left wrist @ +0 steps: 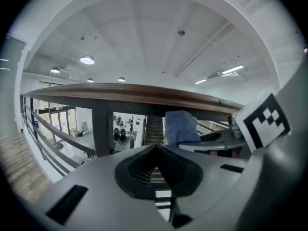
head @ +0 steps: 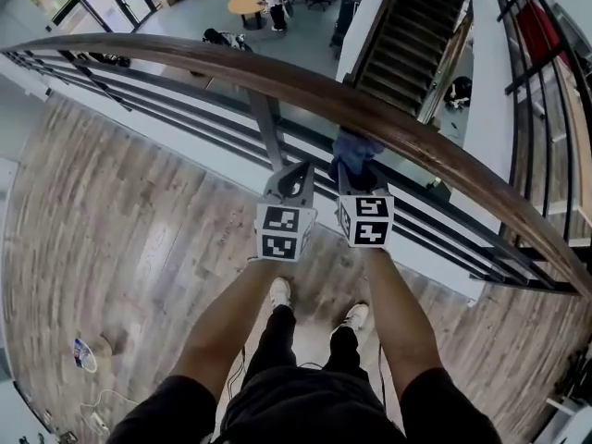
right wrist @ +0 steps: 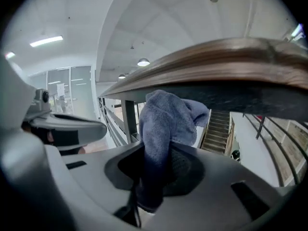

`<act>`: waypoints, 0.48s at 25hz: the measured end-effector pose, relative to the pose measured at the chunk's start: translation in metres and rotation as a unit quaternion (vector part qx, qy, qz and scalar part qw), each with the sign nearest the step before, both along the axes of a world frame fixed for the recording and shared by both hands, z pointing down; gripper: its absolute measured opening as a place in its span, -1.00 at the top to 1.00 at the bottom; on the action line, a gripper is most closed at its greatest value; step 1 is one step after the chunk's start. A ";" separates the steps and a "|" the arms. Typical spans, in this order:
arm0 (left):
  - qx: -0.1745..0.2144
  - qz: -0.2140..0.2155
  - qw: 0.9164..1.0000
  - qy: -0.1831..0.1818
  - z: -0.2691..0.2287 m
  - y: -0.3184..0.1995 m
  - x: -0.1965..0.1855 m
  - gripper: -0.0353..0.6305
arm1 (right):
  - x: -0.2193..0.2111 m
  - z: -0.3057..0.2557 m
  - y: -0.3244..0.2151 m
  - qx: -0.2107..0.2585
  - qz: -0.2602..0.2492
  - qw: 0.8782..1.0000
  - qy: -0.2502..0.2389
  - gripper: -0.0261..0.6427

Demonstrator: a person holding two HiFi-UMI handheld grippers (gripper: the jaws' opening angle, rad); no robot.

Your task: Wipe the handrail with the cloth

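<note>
wooden landing floor [head: 120, 220] underfoot, open atrium beyond the railing. and the right gripper [right wrist: 149, 177] is clamped on the blue cloth [right wrist: 166, 121], fabric bunched up out of its jaws and sitting just under the brown handrail [right wrist: 221, 57], touching or nearly so, hard to call. the left gripper [left wrist: 156, 170] sits alongside, jaws together on nothing, below the rail. by the look of it the wipe is only at its approach: the cloth isn't on top of the rail yet. next it wants lifting over the rounded top, pressing down, then drawing along the curve, keeping contact past the post [head: 268, 128].
</note>
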State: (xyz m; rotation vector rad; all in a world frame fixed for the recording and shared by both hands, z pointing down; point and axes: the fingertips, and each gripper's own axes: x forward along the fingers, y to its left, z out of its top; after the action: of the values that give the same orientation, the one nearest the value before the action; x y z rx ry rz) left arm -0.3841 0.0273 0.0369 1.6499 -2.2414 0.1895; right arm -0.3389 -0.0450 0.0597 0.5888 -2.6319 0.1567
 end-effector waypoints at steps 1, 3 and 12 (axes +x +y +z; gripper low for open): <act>-0.003 -0.005 1.000 -0.002 0.006 0.006 -0.018 0.89 | -0.020 0.007 0.003 -0.009 0.001 1.000 0.000 0.64; -0.008 -0.013 1.000 -0.002 0.017 0.013 -0.049 0.89 | -0.058 0.019 0.007 -0.023 0.004 1.000 0.003 0.64; -0.029 -0.022 0.999 -0.003 0.046 0.051 -0.130 0.89 | -0.185 0.058 0.013 -0.058 0.025 0.997 0.047 0.65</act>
State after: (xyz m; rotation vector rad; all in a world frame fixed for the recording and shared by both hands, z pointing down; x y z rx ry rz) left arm -0.5139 0.0780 0.0829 1.5712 -2.2526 0.2480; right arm -0.5242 -0.0318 0.1177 0.6067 -2.5003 0.2870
